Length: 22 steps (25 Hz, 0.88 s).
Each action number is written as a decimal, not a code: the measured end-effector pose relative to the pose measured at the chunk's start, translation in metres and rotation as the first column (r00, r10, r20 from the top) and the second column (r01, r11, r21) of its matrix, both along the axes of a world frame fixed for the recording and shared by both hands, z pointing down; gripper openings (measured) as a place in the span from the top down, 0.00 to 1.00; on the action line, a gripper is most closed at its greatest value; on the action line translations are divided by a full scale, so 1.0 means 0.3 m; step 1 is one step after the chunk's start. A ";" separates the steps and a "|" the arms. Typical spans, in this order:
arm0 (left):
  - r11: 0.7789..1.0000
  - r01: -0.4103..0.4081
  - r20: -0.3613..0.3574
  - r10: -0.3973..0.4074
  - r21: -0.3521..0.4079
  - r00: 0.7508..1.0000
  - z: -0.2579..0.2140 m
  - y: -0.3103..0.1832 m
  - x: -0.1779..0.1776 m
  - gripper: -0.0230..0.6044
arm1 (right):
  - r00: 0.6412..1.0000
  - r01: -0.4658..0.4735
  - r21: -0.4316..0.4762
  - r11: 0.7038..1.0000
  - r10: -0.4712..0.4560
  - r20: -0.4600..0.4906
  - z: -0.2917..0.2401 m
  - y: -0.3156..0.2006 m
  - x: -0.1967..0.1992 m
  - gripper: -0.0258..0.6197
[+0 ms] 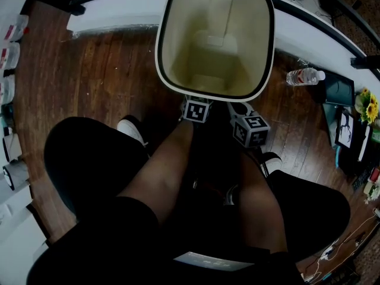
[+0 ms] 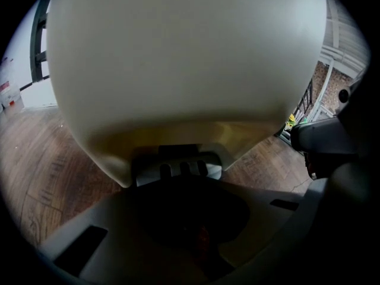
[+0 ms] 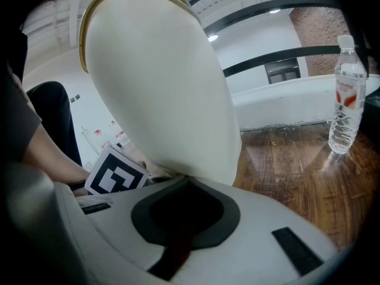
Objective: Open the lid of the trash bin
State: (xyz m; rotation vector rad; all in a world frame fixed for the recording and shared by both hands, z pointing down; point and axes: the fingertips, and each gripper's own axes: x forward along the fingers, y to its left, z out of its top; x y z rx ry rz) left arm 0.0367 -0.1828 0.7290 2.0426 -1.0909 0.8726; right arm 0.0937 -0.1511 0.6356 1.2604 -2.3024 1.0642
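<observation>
The trash bin (image 1: 178, 40) is cream with a dark rim and stands on the wooden floor just ahead of me. Its mouth is uncovered, the inside looks bare, and no lid shows over it. The left gripper's marker cube (image 1: 196, 110) and the right gripper's cube (image 1: 249, 129) sit close together at the bin's near rim, which hides their jaws. In the left gripper view the bin's rounded cream wall (image 2: 184, 70) fills the picture, with a grey slotted part (image 2: 178, 170) at its lower edge. The right gripper view shows the same wall (image 3: 160, 82) and the left cube (image 3: 116, 172).
A clear water bottle (image 1: 304, 76) stands on the floor to the right of the bin, upright in the right gripper view (image 3: 347, 94). A white curved ledge (image 1: 119, 8) runs behind the bin. My legs and a white shoe (image 1: 132, 129) are right below. Sunflowers (image 1: 369, 104) are at far right.
</observation>
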 end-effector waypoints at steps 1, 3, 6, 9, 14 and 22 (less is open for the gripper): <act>1.000 0.001 0.000 -0.001 -0.001 1.000 0.003 -0.001 0.001 0.90 | 1.000 -0.001 0.000 1.000 0.001 0.001 0.003 -0.002 0.002 0.94; 1.000 0.002 -0.002 -0.002 -0.003 1.000 0.005 0.000 0.004 0.90 | 1.000 -0.002 -0.003 1.000 0.002 0.000 0.006 -0.003 0.007 0.94; 1.000 0.004 -0.001 -0.004 -0.005 1.000 0.004 0.004 0.003 0.90 | 1.000 -0.007 -0.006 1.000 0.007 0.001 0.007 -0.003 0.008 0.94; 1.000 0.006 -0.002 -0.006 -0.003 1.000 0.003 0.002 0.003 0.90 | 1.000 -0.004 -0.008 1.000 0.004 0.000 0.009 -0.003 0.004 0.94; 1.000 0.015 -0.006 -0.015 -0.003 1.000 0.001 0.003 0.000 0.90 | 1.000 -0.001 -0.010 1.000 0.001 -0.007 0.014 0.005 0.005 0.94; 1.000 0.018 -0.008 -0.018 -0.003 1.000 -0.002 0.002 0.001 0.90 | 1.000 -0.001 -0.011 1.000 0.000 -0.008 0.011 0.003 0.003 0.94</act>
